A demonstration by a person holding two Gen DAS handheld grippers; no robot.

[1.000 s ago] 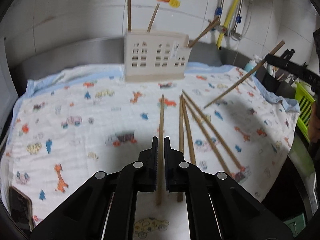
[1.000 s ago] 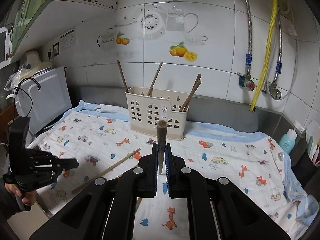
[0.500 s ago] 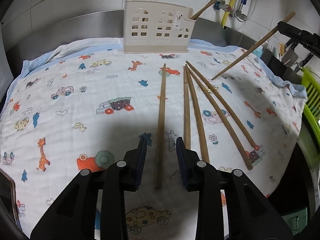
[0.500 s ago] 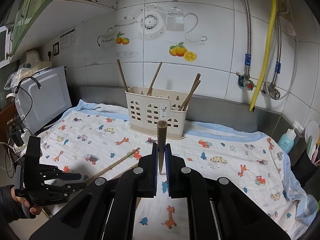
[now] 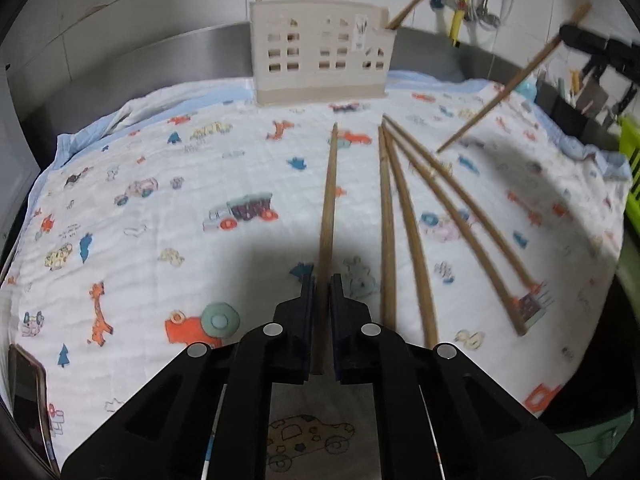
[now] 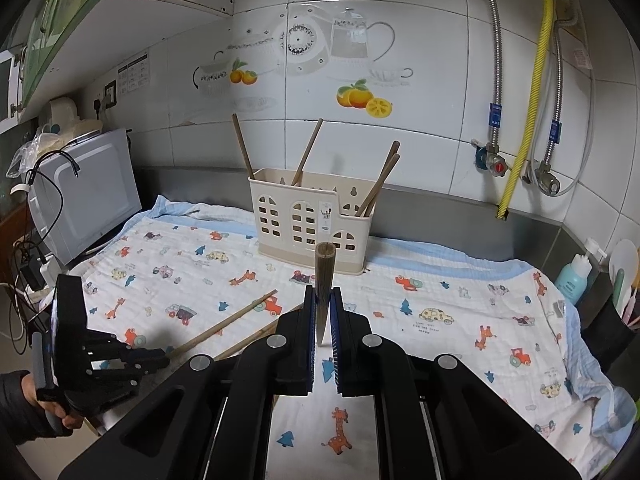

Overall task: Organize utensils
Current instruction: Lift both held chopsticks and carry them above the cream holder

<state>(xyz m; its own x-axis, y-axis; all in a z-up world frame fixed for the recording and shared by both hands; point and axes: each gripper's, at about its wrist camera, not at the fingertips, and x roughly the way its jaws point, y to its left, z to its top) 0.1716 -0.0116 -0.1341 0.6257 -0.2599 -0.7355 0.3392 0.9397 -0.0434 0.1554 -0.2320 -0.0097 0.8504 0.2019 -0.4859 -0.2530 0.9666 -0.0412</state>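
Note:
A wooden chopstick (image 5: 329, 208) lies on the printed cloth (image 5: 160, 216), and my left gripper (image 5: 322, 282) is shut on its near end. Several more chopsticks (image 5: 404, 216) lie fanned out to its right. The cream holder (image 5: 320, 56) stands at the back with chopsticks in it. In the right wrist view my right gripper (image 6: 322, 294) is shut on another chopstick (image 6: 324, 276), held in the air in front of the holder (image 6: 312, 224). The left gripper (image 6: 120, 360) shows low at the left of that view, a hand on its handle.
A grey microwave (image 6: 84, 200) stands at the left of the counter. A phone (image 5: 24, 392) lies at the cloth's near-left edge. A green rack (image 5: 632, 168), a bottle (image 6: 576, 276) and a utensil pot crowd the right end. Pipes (image 6: 532, 92) run down the tiled wall.
My left gripper opened, sank closer to the cloth and shut again on the lying chopstick. The right gripper and its chopstick have kept still.

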